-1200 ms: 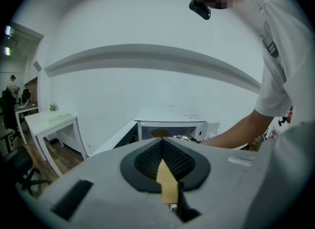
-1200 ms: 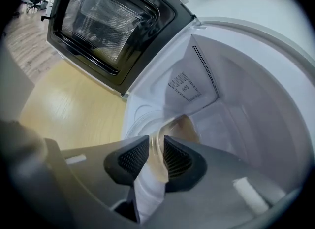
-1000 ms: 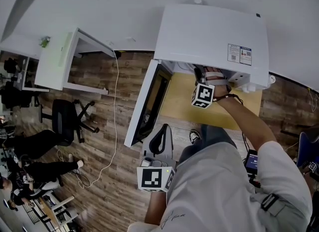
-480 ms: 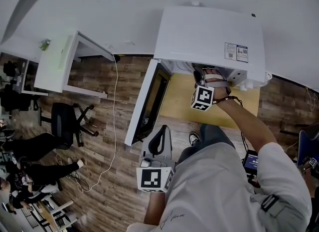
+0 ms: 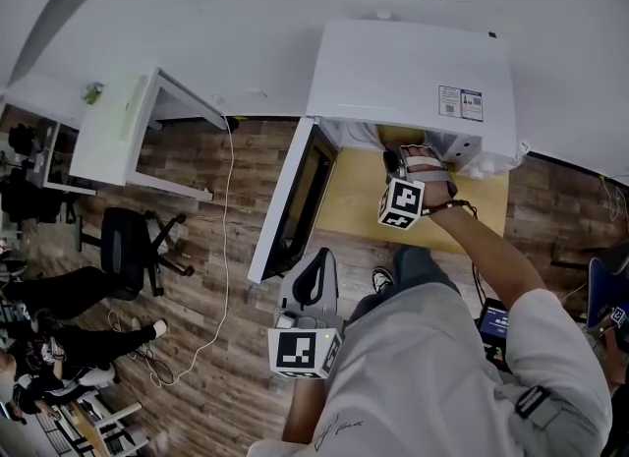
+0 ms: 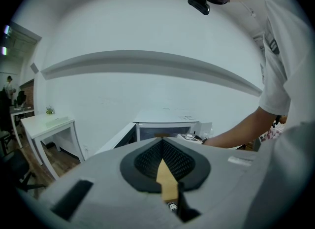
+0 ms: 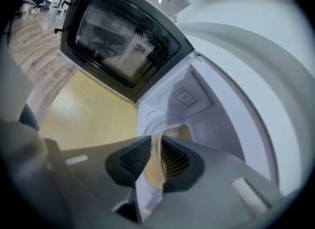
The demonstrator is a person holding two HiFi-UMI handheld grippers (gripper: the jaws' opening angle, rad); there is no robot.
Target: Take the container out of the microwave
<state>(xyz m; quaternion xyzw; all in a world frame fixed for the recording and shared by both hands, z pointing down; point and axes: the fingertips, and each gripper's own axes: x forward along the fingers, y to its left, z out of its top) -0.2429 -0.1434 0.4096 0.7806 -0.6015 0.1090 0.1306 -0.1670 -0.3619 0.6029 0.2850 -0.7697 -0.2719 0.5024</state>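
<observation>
My right hand-held gripper (image 7: 153, 160) has drawn back a little toward the mouth of the microwave (image 5: 413, 67) over the last second. Its marker cube now sits further out over the yellow surface (image 5: 364, 195) than it did. Its jaws are closing, and a thin clear edge stands between the pads, which I take to be the rim of the container (image 7: 155, 144). I cannot see the pads pressing on it yet, so I do not count this as a firm hold. The container is still inside the cavity, near the front by the turntable, with the door (image 5: 290, 204) swung wide. The head view hides it under the microwave's top. I judge the take-out is only starting: get the grip first, then pull.

My left hand-held gripper (image 6: 161, 142) hangs low near my body, jaws together, holding nothing.
</observation>
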